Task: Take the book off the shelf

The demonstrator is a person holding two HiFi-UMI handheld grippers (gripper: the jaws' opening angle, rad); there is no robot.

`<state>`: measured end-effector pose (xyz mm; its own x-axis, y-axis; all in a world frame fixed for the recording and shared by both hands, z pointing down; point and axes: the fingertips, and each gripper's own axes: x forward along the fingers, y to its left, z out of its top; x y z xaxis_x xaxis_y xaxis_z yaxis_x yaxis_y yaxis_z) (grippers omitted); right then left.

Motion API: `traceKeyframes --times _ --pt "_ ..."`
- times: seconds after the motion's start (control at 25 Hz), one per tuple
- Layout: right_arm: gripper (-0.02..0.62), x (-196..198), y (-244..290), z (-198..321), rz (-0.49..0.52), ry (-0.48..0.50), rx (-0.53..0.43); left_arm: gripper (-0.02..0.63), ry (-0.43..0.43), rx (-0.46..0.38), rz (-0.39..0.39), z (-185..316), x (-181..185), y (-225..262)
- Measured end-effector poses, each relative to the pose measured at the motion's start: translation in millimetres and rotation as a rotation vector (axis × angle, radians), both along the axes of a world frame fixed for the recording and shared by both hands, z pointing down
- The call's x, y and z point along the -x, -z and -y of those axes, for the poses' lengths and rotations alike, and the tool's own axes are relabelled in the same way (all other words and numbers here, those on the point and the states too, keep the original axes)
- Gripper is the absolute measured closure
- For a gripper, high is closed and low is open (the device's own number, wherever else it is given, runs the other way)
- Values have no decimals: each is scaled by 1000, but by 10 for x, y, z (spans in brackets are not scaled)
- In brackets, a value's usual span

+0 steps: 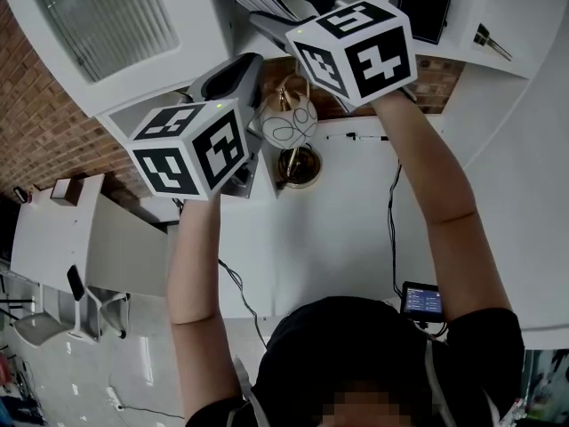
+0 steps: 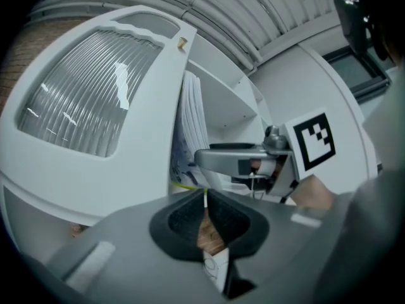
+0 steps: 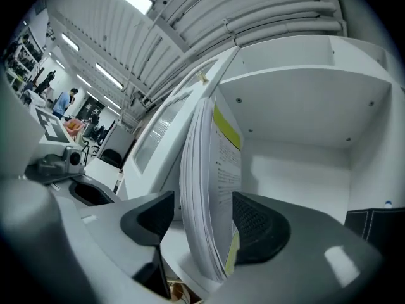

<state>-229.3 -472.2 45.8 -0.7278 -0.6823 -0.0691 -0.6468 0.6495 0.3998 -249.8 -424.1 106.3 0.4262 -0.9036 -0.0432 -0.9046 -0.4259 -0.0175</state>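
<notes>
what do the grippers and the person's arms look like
The left gripper and the right gripper have smooth grey plastic bodies. Each has two black, textured pads and carries a white cube printed with bold black square markers. The person wears a black short-sleeved top, and the forearms are bare.

book [image 3: 209,189]: white paper pages, smooth printed cover | shelf [image 3: 304,100]: white, smooth, matt | pads [image 3: 256,223]: black, matt, dimpled, rubbery | door panel [image 2: 82,94]: ribbed, shiny, glass-like | wall [image 1: 53,132]: rough red brick | lamp [image 1: 298,165]: glossy, brass-coloured metal
</notes>
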Motion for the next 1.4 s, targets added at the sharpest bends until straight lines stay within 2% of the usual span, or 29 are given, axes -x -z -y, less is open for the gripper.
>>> traceKeyframes --times 0.4,0.6,1.04,1.12,1.28,1.4 --pt "282 301 -26 195 -84 -57 -11 597 -29 14 -13 27 132 -18" --pt "282 378 10 280 -101 -127 -50 597 -47 12 -11 31 174 -27" --pt "297 409 24 544 -105 -218 -60 597 -77 13 -24 96 215 -32" --pt "332 392 46 563 -95 -239 -74 597 -78 8 -24 98 216 -19" --pt "470 326 95 570 -60 -282 -108 597 -78 1 -15 90 208 3" --pt "518 254 127 575 -22 -292 -113 597 -83 -4 -13 77 198 18"
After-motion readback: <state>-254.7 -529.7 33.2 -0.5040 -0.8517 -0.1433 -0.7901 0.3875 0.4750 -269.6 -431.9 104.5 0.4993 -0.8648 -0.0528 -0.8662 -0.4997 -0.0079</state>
